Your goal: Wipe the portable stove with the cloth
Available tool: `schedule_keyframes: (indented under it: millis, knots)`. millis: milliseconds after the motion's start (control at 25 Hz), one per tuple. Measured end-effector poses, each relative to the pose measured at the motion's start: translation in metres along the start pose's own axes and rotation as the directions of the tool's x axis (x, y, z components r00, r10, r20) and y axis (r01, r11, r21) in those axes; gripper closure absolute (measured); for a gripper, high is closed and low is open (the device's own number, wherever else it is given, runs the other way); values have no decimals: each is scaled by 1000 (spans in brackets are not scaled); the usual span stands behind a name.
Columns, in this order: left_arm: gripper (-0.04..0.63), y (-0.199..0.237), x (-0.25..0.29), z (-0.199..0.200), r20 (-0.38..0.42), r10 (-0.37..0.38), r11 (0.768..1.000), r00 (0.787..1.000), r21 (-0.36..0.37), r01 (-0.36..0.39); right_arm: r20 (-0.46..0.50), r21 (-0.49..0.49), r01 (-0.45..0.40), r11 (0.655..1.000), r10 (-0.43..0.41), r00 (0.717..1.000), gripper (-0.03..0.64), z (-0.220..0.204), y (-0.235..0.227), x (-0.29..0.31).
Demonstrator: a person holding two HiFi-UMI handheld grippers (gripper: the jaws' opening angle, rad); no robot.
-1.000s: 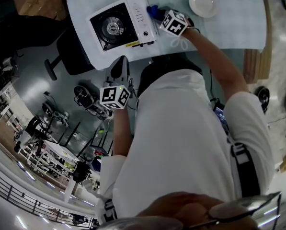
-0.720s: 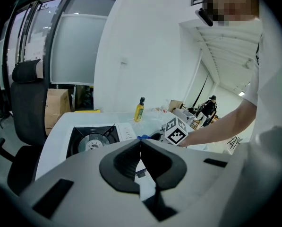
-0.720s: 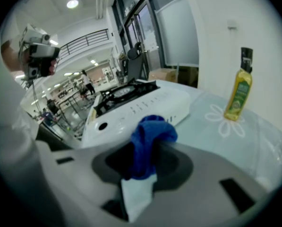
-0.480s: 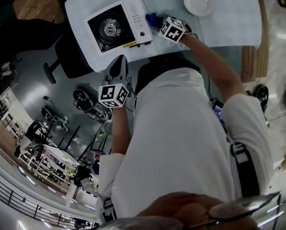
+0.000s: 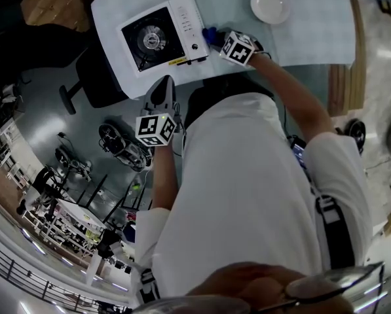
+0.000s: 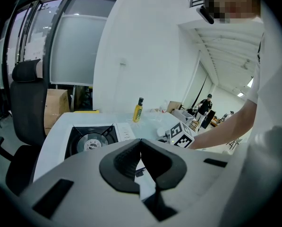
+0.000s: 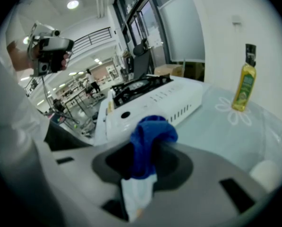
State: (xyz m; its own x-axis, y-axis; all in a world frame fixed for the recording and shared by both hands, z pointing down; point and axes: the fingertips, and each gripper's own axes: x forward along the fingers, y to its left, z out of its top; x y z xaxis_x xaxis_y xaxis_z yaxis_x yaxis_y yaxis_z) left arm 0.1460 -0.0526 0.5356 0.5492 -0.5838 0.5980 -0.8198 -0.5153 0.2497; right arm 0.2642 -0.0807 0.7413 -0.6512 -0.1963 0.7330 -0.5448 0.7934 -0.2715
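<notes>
The stove (image 5: 161,36) sits on the near left corner of the pale worktop (image 5: 313,31), at about 11 o'clock in the head view. Its long axis runs from 8 to 2 o'clock, with the black burner toward 8 and the white knob panel toward 2. At the stove's 3 o'clock, just beside the panel end, my right tongs (image 5: 215,38) are clamped on the blue cloth (image 7: 148,141). It bunches up out of the jaws, and I cannot tell whether it touches the stove. My left tongs (image 6: 141,157) are closed on nothing and held off the worktop's edge, at the stove's 6 o'clock. A white plate (image 5: 270,5) lies well apart at 3 o'clock, and a yellow bottle (image 7: 245,86) stands at the far side. A black chair (image 5: 93,70) stands at the stove's 8 o'clock, on the glossy grey floor (image 5: 44,116) of a big hall.
</notes>
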Motion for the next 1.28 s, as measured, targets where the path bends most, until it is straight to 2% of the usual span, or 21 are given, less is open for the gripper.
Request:
schedule_keyframes:
  millis: [320, 600, 920, 1280]
  knots:
    - [563, -5, -8, -6, 15, -5, 1000, 1000, -4, 5, -20, 17, -6, 1000, 6, 1000, 488, -15, 18, -3]
    - [563, 8, -27, 0, 55, -11, 1000, 998, -4, 11, -55, 34, 12, 999, -10, 998, 488, -23, 36, -9]
    - [563, 41, -56, 0, 76, -42, 999, 996, 9, 42, -92, 107, 94, 990, -85, 992, 488, -25, 44, -23]
    - [563, 73, -70, -6, 78, -108, 994, 991, 13, 108, -79, 192, 229, 954, -217, 973, 488, -3, 36, -52]
